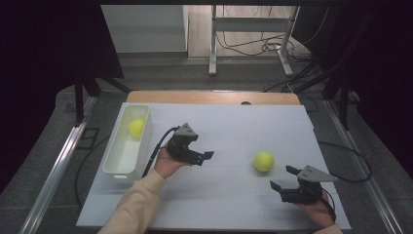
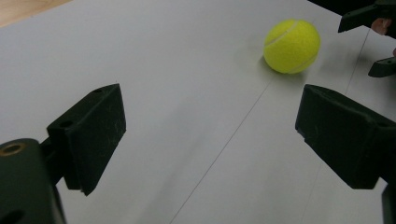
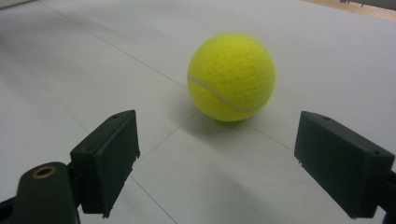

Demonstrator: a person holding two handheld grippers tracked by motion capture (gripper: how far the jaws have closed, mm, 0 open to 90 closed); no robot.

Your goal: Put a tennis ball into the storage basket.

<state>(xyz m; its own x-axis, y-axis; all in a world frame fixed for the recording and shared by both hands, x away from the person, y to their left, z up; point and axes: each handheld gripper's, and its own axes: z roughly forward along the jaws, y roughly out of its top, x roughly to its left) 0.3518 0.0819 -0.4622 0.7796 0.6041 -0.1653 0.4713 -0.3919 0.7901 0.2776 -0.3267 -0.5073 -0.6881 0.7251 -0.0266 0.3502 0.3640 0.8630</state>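
Observation:
A yellow tennis ball (image 1: 263,161) lies on the white table sheet (image 1: 229,126), right of centre. My right gripper (image 1: 284,177) sits just in front of and to the right of it, open, jaws pointed at the ball (image 3: 231,77), which lies a short way beyond the tips of that gripper (image 3: 217,126). My left gripper (image 1: 204,158) hovers left of centre, open and empty, aimed rightward toward the ball (image 2: 292,45), which lies well ahead of this gripper (image 2: 210,107). A second tennis ball (image 1: 137,127) rests inside a white bin (image 1: 117,168).
The long white bin stands along the sheet's left edge. The table's wooden far edge (image 1: 209,96) lies beyond the sheet. The right gripper's jaws show at the top right corner of the left gripper view. A cable (image 1: 353,161) trails off the table's right side.

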